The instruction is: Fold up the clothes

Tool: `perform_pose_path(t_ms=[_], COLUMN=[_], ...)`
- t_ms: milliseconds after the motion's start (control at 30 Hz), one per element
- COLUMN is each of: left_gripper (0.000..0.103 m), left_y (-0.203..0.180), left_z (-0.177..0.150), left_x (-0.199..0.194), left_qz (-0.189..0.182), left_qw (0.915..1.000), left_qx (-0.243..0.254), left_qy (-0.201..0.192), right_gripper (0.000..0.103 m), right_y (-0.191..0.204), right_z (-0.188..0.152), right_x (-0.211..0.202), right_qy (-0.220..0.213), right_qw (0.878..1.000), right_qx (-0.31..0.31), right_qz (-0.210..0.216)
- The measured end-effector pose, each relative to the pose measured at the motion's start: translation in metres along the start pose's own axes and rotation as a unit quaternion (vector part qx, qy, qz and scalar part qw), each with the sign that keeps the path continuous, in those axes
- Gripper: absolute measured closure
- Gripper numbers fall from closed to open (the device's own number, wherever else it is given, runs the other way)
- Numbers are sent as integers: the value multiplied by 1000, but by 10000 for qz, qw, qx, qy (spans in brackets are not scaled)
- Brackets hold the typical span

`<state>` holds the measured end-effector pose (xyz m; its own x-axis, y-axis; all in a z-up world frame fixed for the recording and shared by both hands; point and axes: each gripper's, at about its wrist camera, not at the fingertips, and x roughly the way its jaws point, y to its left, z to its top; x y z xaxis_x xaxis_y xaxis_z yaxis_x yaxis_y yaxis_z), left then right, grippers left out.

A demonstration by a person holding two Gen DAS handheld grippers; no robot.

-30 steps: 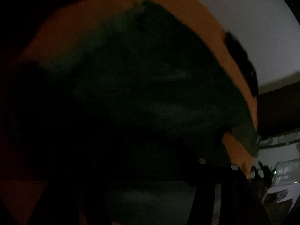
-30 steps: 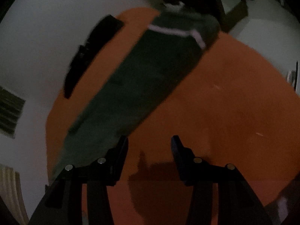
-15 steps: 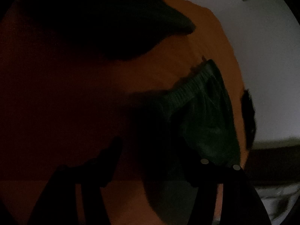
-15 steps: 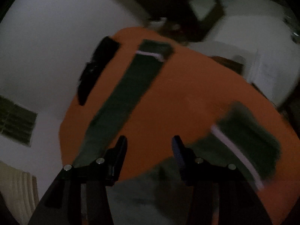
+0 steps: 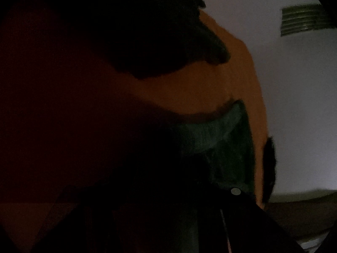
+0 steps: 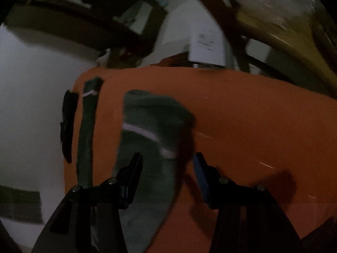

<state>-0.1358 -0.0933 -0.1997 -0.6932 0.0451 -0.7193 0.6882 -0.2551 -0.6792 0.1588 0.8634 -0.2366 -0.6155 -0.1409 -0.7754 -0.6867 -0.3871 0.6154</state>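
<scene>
At 12 o'clock of your right hand-held gripper (image 6: 167, 164), jaws apart, lies the green trouser leg (image 6: 151, 126); left hand-held gripper: state indiscernible. A shallow pinch risks slipping.

right gripper (image 6: 167, 164) jaws apart, left gripper unreadable

Dim home room, looks lived-in. Orange cloth-covered table (image 6: 252, 109) stands on a pale floor (image 6: 31, 84). Past the table's far edge: dark wooden furniture (image 6: 84, 21), blurred, with clutter on it, and a white sheet of paper (image 6: 207, 46) hanging. A wooden piece (image 6: 284, 27) near the far right corner. Striped mat (image 5: 303, 19) on the floor off the table's edge. Green clothes (image 6: 151, 130) on the cloth.
</scene>
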Motion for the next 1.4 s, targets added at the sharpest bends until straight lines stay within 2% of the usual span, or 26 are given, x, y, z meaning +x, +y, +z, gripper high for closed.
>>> perform_pose_path(t_ms=[100,267,433,533,667,800,867,933,1067,1100,1167,1267,1367,1400], left_gripper=[90,89,68,64,64,66,83,91,93,93,93,92,89,80], left_y=[11,16,29,40,36,29,25,24,23,22,19,22,25,26], left_z=[6,9,18,14,7,4,2,2,5,6,8,6,4,4], left_x=[-5,8,7,-2,-8,-12,-15,-17,-31,-35,-41,-32,-30,-33], left_qz=[191,198,66,2,-22,1,26,104,-49,-115,-221,-30,-17,-30], left_qw=[9995,9987,9987,9983,9982,9983,9983,9986,9994,9995,9993,9988,9983,9981], left_qx=[238,354,77,8,62,218,333,339,187,195,217,309,264,261], left_qy=[46,305,509,582,602,546,474,402,278,240,185,391,522,549], right_gripper=[54,54,54,54,54,54,54,54,57,62,63,63,63,62], right_y=[-34,-42,-44,-39,-31,-22,-18,-15,-8,-1,14,31,32,38], right_z=[-3,-9,-13,-12,-8,-3,-1,3,10,11,14,15,25,29], right_x=[-6,5,17,23,33,43,48,58,75,67,52,45,52,47], right_qy=[-104,-49,79,73,40,7,-9,-112,-178,-333,-645,-769,-281,-336], right_qw=[9993,9989,9988,9990,9994,9996,9996,9996,9998,9993,9970,9902,9852,9840], right_qx=[364,457,474,422,294,167,103,25,-36,-167,-432,-995,-1192,-1342], right_qz=[-33,9,41,90,156,223,256,270,114,101,76,-613,-1200,-1120])
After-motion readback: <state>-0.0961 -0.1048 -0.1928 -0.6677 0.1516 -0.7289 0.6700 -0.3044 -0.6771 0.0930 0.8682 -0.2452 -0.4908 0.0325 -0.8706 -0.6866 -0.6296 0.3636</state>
